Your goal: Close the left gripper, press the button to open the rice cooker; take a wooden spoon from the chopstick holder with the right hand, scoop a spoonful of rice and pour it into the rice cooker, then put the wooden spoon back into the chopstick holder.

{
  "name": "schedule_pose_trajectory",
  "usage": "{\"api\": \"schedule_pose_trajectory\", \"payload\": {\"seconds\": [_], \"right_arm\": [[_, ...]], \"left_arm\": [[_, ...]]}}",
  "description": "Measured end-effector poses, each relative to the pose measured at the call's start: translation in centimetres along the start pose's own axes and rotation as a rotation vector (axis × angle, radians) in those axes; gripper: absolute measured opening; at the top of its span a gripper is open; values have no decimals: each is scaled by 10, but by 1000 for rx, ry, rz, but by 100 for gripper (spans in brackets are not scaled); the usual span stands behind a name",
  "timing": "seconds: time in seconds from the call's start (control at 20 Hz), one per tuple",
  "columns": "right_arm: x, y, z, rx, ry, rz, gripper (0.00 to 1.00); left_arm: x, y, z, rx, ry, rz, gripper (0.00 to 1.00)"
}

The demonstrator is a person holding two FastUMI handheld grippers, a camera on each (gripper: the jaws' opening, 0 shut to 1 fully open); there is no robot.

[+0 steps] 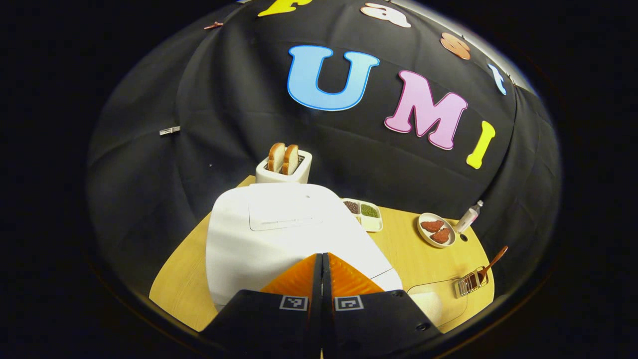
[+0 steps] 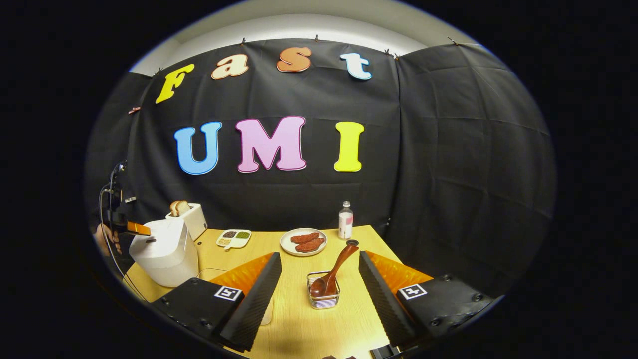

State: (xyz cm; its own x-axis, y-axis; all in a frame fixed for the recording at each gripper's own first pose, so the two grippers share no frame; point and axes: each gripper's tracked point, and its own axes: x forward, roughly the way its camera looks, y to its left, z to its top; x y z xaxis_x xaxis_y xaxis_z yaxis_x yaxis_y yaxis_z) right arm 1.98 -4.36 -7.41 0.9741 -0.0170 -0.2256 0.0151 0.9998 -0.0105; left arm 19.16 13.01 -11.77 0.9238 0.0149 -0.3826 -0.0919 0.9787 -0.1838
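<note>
The left gripper (image 1: 322,271) has its two fingers pressed together with nothing between them. It hangs right over the front of the rice cooker (image 1: 279,234), and the fingers point down and forward at the white lid. The lid is down, so the cooker is not open yet. I cannot make out the button from here; it may sit under the fingertips. In the right gripper view the left gripper (image 2: 137,229) sits at the top front edge of the rice cooker (image 2: 162,249), with a hand (image 2: 102,239) behind it. I think the job now is to push down on the button.

The right gripper (image 2: 319,286) is open wide and holds nothing. The chopstick holder (image 2: 323,294) stands just in front of it, between the two fingers but a bit farther off. The wooden spoon (image 2: 333,271) stands in the holder with its bowl down. Its handle leans up and away from the gripper, a little toward the right. The right gripper is the near one for the spoon, and the rice cooker is well off to the holder's left. To grab the spoon, the gripper would go straight ahead and close on the leaning handle.
</note>
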Motion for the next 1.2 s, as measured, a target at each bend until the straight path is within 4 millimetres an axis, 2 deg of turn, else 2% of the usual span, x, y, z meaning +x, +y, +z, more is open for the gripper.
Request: {"api": "schedule_pose_trajectory", "payload": {"seconds": [0.1,0.25,0.3,0.4,0.65,0.8,0.95,1.0,1.1,1.2], "right_arm": [[0,1,-2,0,2,4,98],[1,0,-3,5,5,0,98],[0,-1,-5,5,5,-2,98],[0,-2,-8,7,11,-3,98],[-2,-8,-9,19,7,-7,98],[-1,-16,-9,27,-1,-15,98],[5,-22,-8,43,-6,-16,98],[8,-25,-7,45,-8,-17,98],[13,-27,-5,53,-13,-16,98],[20,-27,-5,56,-12,-3,98]], "left_arm": [[7,0,-12,11,29,12,6],[6,0,-14,7,25,21,9],[7,0,-14,10,32,23,6],[9,1,-22,15,61,25,6],[1,1,-12,-8,25,36,6],[-27,-6,22,79,-119,81,6],[-68,-6,66,189,-260,197,7],[-82,-11,72,200,-291,211,8],[-110,-38,72,176,-336,163,8],[-130,-55,62,136,-359,123,10]]}}
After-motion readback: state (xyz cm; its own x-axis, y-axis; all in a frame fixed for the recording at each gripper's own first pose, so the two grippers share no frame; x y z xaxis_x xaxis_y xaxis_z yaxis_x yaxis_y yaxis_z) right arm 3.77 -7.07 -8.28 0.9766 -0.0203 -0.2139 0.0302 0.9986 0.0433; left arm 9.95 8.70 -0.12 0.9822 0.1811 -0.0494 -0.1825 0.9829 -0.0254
